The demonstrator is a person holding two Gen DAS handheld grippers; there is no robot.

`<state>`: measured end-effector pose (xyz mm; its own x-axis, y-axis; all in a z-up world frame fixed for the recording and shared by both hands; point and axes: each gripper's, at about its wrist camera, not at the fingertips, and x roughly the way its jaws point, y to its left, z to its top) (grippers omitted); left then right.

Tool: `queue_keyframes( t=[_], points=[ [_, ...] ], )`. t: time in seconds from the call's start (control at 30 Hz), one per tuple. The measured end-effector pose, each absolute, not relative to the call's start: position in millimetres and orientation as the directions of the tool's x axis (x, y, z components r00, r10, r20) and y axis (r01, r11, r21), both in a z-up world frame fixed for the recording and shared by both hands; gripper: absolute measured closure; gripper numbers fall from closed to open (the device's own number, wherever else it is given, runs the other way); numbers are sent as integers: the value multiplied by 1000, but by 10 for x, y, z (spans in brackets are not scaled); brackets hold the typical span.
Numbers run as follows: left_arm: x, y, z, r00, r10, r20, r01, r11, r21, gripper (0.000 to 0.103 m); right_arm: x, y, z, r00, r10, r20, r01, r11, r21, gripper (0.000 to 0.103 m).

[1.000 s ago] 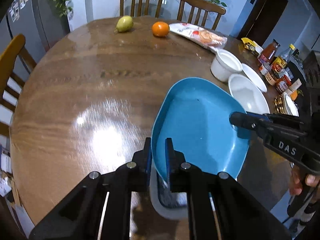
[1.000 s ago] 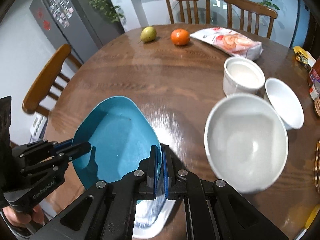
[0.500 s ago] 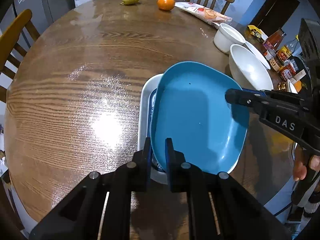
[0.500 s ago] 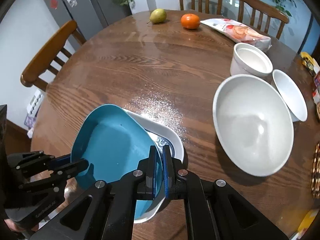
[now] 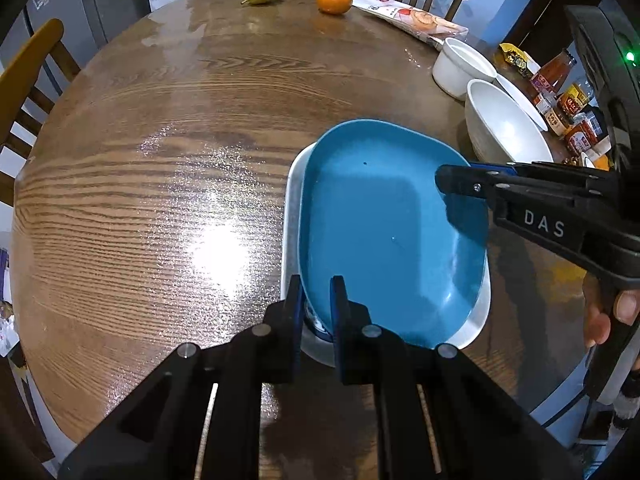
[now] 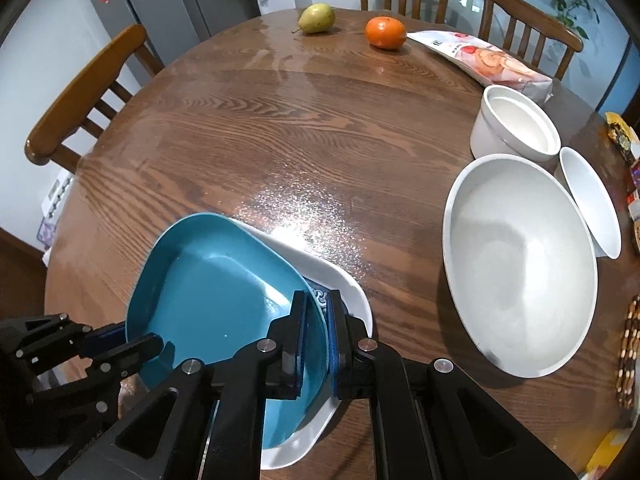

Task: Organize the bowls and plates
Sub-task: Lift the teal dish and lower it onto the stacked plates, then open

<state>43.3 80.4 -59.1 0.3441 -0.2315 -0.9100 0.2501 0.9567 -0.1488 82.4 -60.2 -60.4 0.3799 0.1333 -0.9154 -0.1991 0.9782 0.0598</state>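
Fingers of the left gripper (image 5: 316, 300) are pinched on the near rim of the blue plate (image 5: 384, 232), the right gripper (image 6: 318, 332) clamps the opposite rim; the blue plate sits tilted in the white dish (image 6: 344, 284), left of the big white bowl (image 6: 520, 264)

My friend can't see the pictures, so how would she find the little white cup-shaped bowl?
Start at the round wooden table and go to its right side, where three white dishes sit together. Behind the big white bowl and beside the small tilted white bowl stands the straight-sided white bowl. It alone has tall upright walls, like a pot, and it sits nearest the snack packet.
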Motion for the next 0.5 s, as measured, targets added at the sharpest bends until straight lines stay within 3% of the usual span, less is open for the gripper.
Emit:
queue_keyframes(
  t=[0.27, 0.33, 0.4, 0.43, 0.5],
  points=[
    [461, 786, -584, 341, -229, -912, 268, 953, -139, 90, 857, -588, -629, 377, 106, -920, -189, 981, 36, 95],
    [444, 781, -570, 341, -234, -911, 275, 951, -142, 86, 851, -585, -610, 379, 100, -920, -191, 981, 28, 90],
    [428, 794, -539, 347, -236, -908, 273, 951, -143, 70, 850, -594, -589, 382, 96, -919, -193, 981, 22, 80],
    [420, 801, -523, 350, -240, -905, 273, 951, -146, 66, 847, -598, -581, 382, 94, -919, -190, 981, 22, 73],
    [405, 817, -477, 365, -243, -899, 270, 951, -148, 61, 837, -621, -541, 395, 102, -913, -181, 983, 32, 69]
  ],
)
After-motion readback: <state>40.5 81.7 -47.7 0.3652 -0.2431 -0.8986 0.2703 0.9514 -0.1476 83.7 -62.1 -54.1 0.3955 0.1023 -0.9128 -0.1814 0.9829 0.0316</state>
